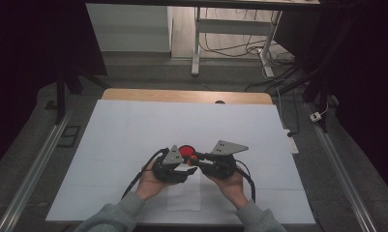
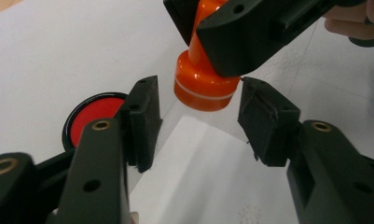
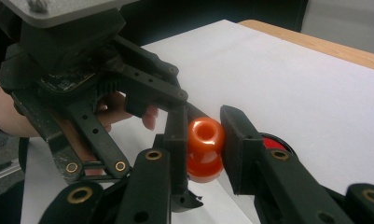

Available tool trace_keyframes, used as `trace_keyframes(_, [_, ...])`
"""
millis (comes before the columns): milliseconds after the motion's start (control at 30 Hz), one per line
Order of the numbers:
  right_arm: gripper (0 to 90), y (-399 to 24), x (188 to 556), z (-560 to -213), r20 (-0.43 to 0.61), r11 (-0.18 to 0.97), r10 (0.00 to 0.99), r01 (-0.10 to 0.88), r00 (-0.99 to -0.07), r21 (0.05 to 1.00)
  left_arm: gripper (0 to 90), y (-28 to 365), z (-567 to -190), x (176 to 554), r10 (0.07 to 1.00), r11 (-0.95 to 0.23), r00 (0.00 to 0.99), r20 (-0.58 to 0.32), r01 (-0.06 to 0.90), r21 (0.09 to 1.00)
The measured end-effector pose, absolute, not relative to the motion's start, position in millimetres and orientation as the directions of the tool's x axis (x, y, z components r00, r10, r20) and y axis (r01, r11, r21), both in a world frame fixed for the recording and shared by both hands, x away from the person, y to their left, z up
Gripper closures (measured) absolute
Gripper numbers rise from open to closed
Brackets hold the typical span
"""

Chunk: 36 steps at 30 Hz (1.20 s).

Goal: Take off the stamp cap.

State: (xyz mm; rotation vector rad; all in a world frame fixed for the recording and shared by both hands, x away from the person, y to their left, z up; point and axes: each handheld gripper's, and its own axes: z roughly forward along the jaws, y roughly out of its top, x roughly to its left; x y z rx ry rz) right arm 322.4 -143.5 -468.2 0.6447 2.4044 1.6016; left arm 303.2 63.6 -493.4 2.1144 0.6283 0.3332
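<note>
Stamp [image 2: 201,79] clamped by its knob in right gripper [image 3: 203,144]; left gripper [image 2: 198,116], jaws apart astride its base, should close squarely before transfer, near table's [image 1: 133,125] front edge.

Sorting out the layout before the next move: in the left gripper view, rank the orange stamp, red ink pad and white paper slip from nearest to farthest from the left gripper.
1. White paper slip, directly under the left gripper.
2. Orange stamp, just ahead, held by the right gripper.
3. Red ink pad, off left beyond the jaw.
</note>
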Motion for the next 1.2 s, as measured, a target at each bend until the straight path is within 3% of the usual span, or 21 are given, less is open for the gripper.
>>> trace_keyframes(700, [71.8, -142.2, 322.1, -469.4, 0.088, 0.326, 0.445, 0.253, -0.891, 0.911, 57.4, 63.4, -493.7, 303.0, 0.544, -0.497, 0.839, 0.025, 0.298, 0.815])
trace_keyframes(833, [71.9, -142.3, 322.1, -469.7, 0.089, 0.329, 0.444, 0.255, -0.892, 0.909, 62.9, 63.8, -493.6, 302.8, 0.537, -0.500, 0.843, 0.028, 0.291, 0.816])
trace_keyframes(1200, [71.9, -142.9, 322.3, -469.8, 0.089, 0.326, 0.443, 0.253, -0.892, 0.911, 63.4, 62.0, -495.2, 301.8, 0.542, -0.506, 0.840, 0.041, 0.287, 0.814])
